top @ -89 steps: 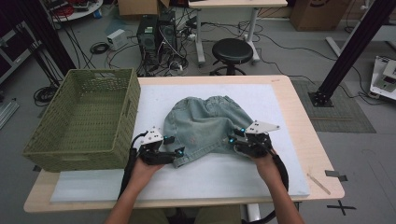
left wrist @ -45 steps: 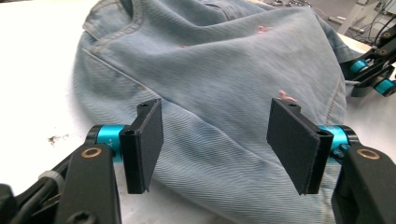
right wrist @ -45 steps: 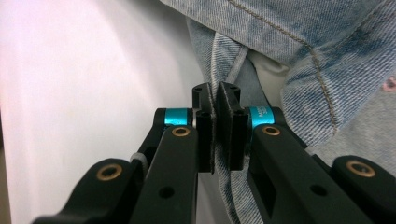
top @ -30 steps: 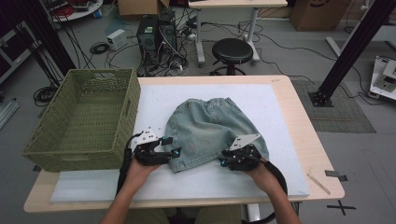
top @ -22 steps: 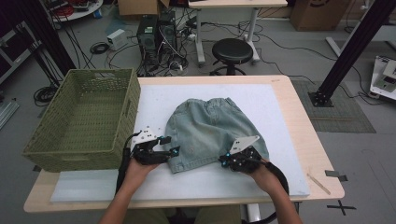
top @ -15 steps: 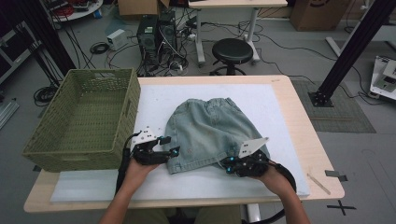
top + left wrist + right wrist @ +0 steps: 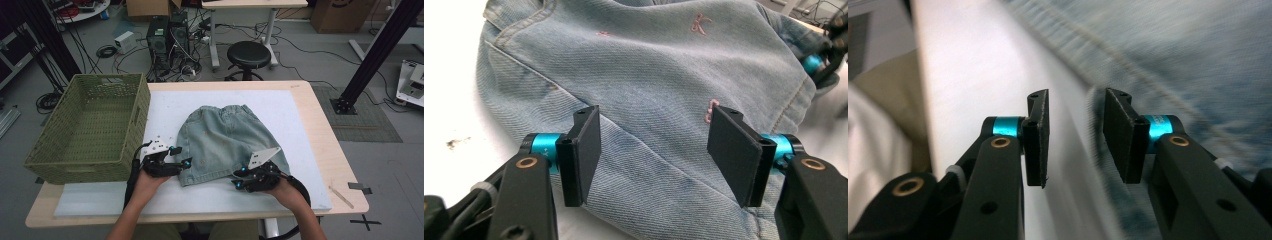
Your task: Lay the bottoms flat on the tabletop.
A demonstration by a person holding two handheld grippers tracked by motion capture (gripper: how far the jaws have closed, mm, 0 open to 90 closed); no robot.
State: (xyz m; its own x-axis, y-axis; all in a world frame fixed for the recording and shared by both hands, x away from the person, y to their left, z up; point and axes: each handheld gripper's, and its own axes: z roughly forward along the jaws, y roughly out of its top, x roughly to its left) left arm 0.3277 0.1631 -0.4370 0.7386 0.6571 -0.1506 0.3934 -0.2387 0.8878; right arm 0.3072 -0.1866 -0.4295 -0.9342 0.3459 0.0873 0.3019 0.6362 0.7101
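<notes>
Since 1 second ago, right gripper (image 7: 241, 179) slides toward lower centre off the denim shorts (image 7: 227, 142), jaws just reopening, empty; left gripper (image 7: 184, 164) jaws open.

Black grippers (image 7: 186, 162) — cyan collars, brass rivets, flat fingers (image 7: 583, 155) — black cables.

Right gripper (image 7: 239, 178) now sits off the denim shorts' (image 7: 227, 140) lower right hem, lower and nearer the table edge than three seconds ago. Its jaws have just been opening; the hem edge lies between them, unpinched. Shorts lie flatter.
</notes>
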